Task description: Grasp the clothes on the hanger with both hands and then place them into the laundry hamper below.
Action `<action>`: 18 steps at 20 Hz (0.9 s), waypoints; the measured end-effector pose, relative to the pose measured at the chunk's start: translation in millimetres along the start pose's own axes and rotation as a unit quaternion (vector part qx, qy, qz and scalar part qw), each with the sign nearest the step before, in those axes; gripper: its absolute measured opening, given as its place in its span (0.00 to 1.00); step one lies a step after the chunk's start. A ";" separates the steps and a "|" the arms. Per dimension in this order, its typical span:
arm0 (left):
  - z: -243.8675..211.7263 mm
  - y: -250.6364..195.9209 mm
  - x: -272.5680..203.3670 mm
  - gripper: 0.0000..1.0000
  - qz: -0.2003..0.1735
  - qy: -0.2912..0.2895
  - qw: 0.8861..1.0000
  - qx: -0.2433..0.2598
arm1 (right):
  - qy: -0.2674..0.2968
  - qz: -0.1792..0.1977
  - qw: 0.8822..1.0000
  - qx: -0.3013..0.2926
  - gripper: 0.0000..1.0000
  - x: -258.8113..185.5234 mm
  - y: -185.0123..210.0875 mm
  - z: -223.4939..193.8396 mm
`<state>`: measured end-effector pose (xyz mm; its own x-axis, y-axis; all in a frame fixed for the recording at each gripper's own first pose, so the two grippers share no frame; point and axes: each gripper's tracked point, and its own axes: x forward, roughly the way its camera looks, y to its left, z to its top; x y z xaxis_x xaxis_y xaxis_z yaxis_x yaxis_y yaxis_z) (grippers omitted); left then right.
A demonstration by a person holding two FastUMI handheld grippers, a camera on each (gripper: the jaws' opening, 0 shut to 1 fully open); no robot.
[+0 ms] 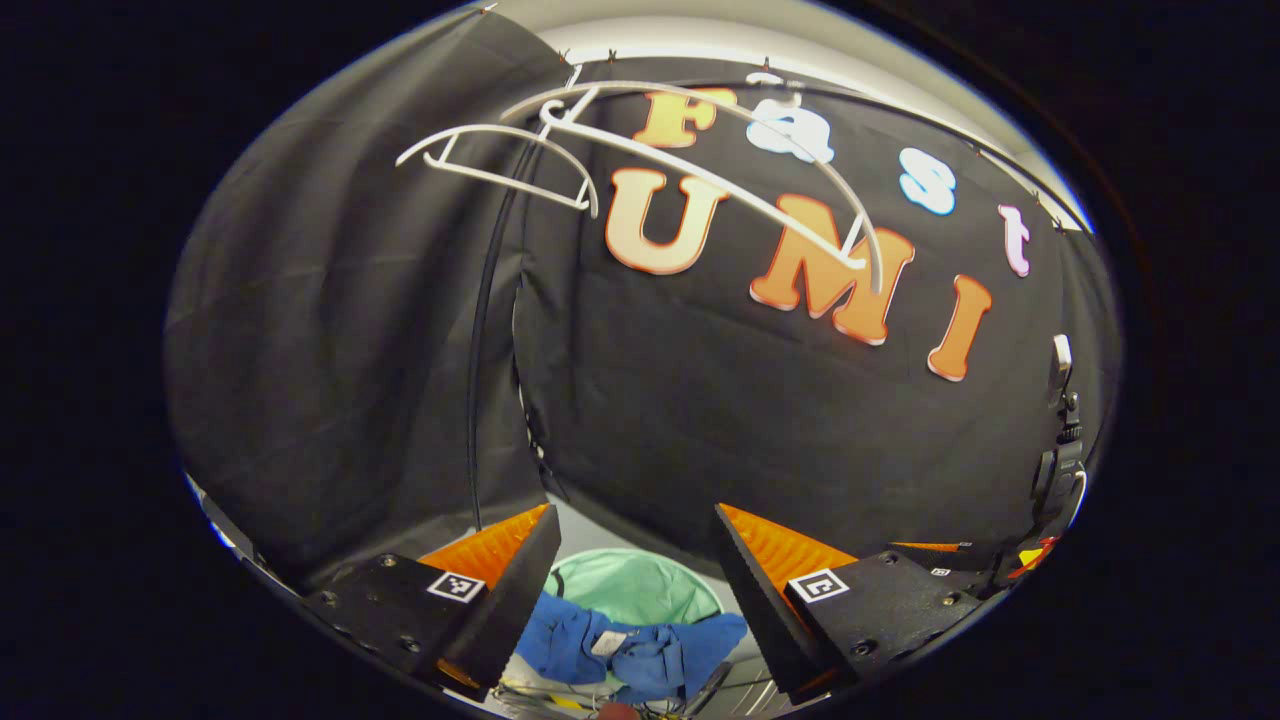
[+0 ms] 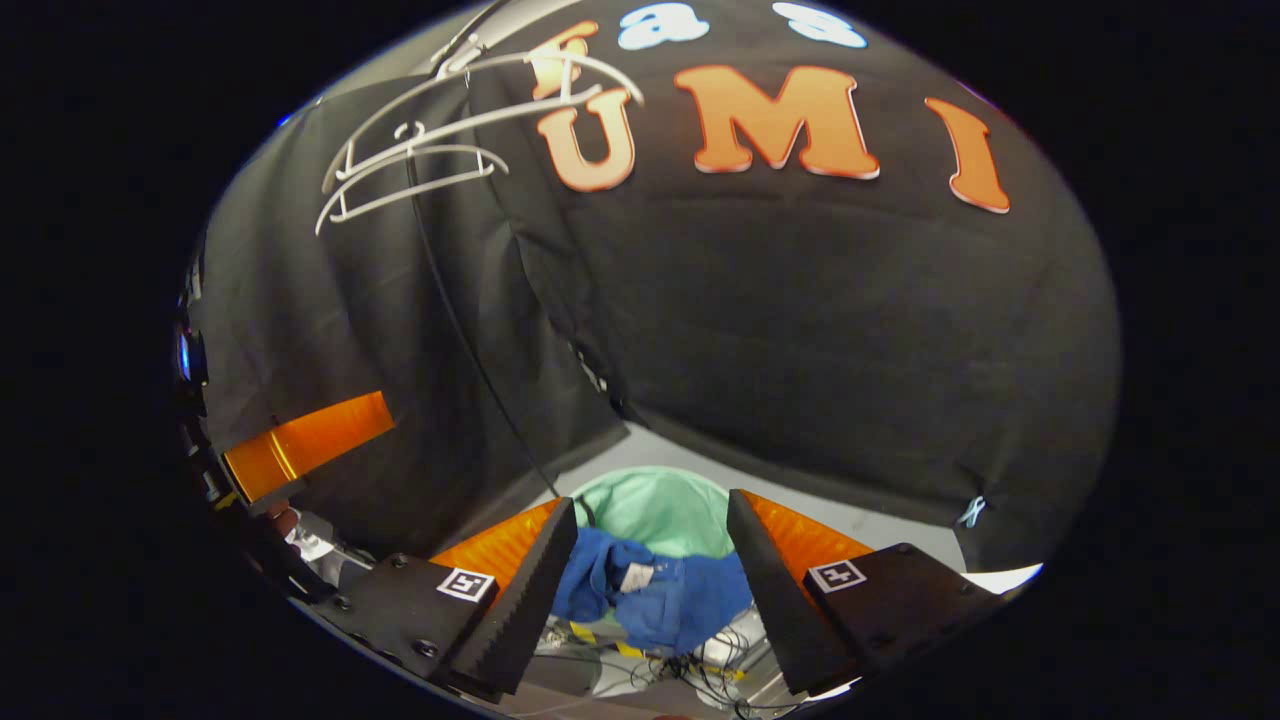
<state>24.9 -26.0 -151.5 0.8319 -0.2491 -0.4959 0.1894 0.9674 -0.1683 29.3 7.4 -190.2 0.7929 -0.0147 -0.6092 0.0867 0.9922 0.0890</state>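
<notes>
Two grippers are held above the laundry hamper, both with fingers spread wide and gripping nothing.

Left gripper view: the left gripper occupies the bottom centre of the frame, angled forward and slightly downward. Between its fingers lies the blue garment, draped over the near rim of the green laundry hamper. The garment is well below the fingers and apart from them. Two white hangers hang bare in the upper left to upper centre of the frame, against the black cloth wall.

Right gripper view: the right gripper sits at the bottom centre, pitched toward the floor. The blue garment shows in the gap between its fingers, lying partly inside the laundry hamper and over its near edge. Cables lie on the floor just below the garment. The hangers appear at the upper left. At the left edge, one finger of the left gripper projects toward frame centre, at about mid height.
</notes>
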 end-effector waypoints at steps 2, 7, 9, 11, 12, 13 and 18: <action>25.2 -4.1 -5.2 0.95 -0.006 -0.029 1.000 -0.006 | -0.059 0.033 0.998 -0.005 0.98 -13.8 18.8 39.2; 70.9 3.4 -34.2 0.95 0.024 -0.096 0.995 -0.004 | -0.144 0.059 0.988 -0.017 0.98 -50.7 20.9 86.3; 84.6 6.3 -48.0 0.95 0.041 -0.121 0.992 0.002 | -0.171 0.063 0.983 -0.025 0.98 -70.2 20.9 103.1; 96.9 8.3 -58.0 0.95 0.053 -0.141 0.989 0.011 | -0.196 0.059 0.978 -0.032 0.98 -83.3 15.7 113.3; 101.5 8.6 -62.3 0.91 0.058 -0.150 0.987 0.015 | -0.208 0.056 0.976 -0.034 0.89 -88.6 13.9 118.7; 108.4 7.3 -67.5 0.91 0.060 -0.159 0.985 0.017 | -0.219 0.054 0.974 -0.034 0.89 -92.7 12.5 125.3; 141.3 3.8 -82.3 0.91 0.064 -0.200 0.977 0.026 | -0.282 0.053 0.957 -0.037 0.89 -123.6 11.1 153.9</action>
<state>30.9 4.7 9.0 0.9860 -0.0985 -0.1349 0.0884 0.9930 -0.0788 25.1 1.3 7.4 0.9962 0.0420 -0.0768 -0.0376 0.9976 0.0584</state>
